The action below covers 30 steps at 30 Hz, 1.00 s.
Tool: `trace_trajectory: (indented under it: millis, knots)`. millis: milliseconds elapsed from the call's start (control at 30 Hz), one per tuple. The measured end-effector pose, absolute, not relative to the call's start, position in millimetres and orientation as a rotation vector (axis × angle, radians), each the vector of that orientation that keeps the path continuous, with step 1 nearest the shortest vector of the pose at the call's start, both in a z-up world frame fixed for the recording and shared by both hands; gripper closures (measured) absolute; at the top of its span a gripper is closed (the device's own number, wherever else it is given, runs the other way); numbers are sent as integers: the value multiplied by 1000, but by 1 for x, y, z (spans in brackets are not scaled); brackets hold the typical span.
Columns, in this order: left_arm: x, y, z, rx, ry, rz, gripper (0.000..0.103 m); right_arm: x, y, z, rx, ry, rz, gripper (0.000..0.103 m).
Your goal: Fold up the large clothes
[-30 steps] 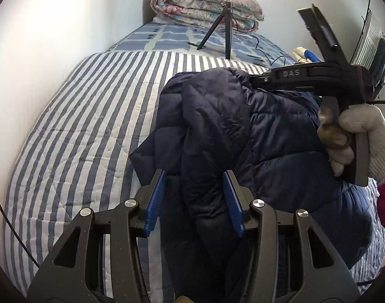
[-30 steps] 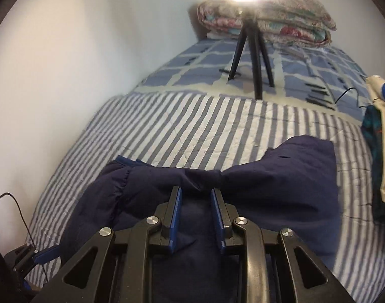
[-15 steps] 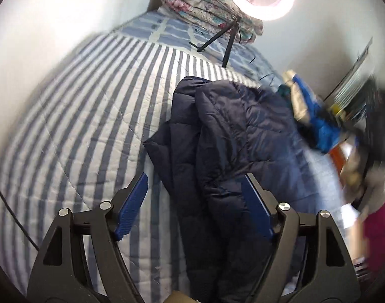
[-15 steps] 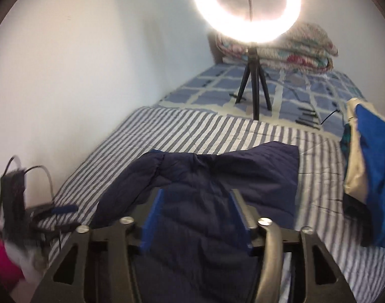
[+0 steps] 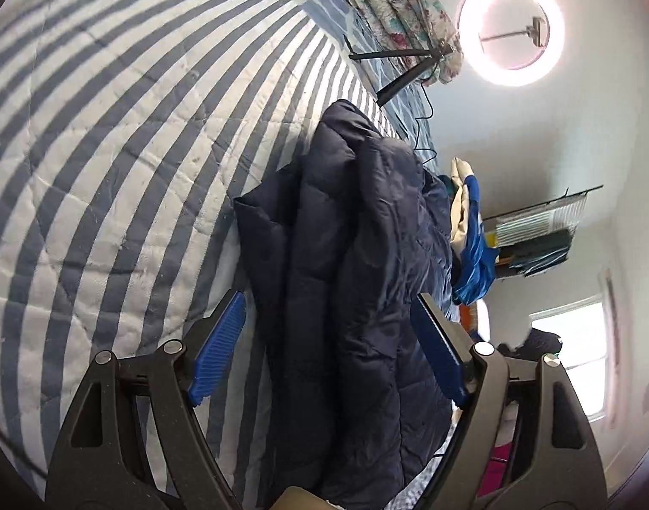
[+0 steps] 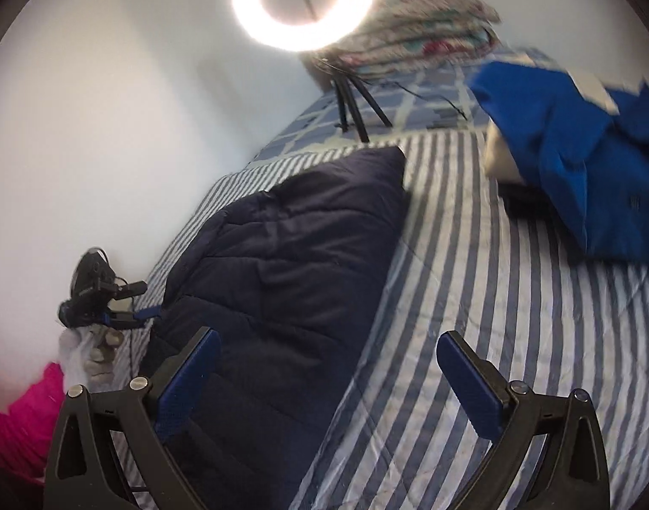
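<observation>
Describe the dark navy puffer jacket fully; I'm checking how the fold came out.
The navy puffer jacket is quilted, with a slightly shiny, nylon-looking shell. It lies folded into a long, lumpy bundle on the striped bedspread, layers doubled over each other and one squared end toward the ring light. Both claws have just been opening: the left claw frames the bundle without pressing it, and the right claw is off it.

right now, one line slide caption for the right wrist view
Open right gripper above folded navy puffer jacket on striped bedspread.
</observation>
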<state>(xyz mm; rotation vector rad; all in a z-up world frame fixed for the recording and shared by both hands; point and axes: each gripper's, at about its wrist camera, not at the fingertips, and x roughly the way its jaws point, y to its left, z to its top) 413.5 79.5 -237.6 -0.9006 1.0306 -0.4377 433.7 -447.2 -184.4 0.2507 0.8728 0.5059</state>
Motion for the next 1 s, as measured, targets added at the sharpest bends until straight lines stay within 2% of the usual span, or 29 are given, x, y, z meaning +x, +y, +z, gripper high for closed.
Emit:
trace_trajectory:
  millis: [167, 533, 800, 1000]
  knots:
    - [420, 86, -254, -939, 1041, -482, 21, 446, -464, -221, 399, 963, 550, 0]
    - [442, 76, -262, -947, 1042, -631, 21, 469, -453, -264, 494, 1069, 667, 0]
    - [460, 52, -258, -910, 1064, -643, 21, 481, -433, -270, 529, 1047, 739, 1]
    - [469, 32, -255, -840, 1093, -615, 23, 492, -404, -272, 525, 1046, 778, 6]
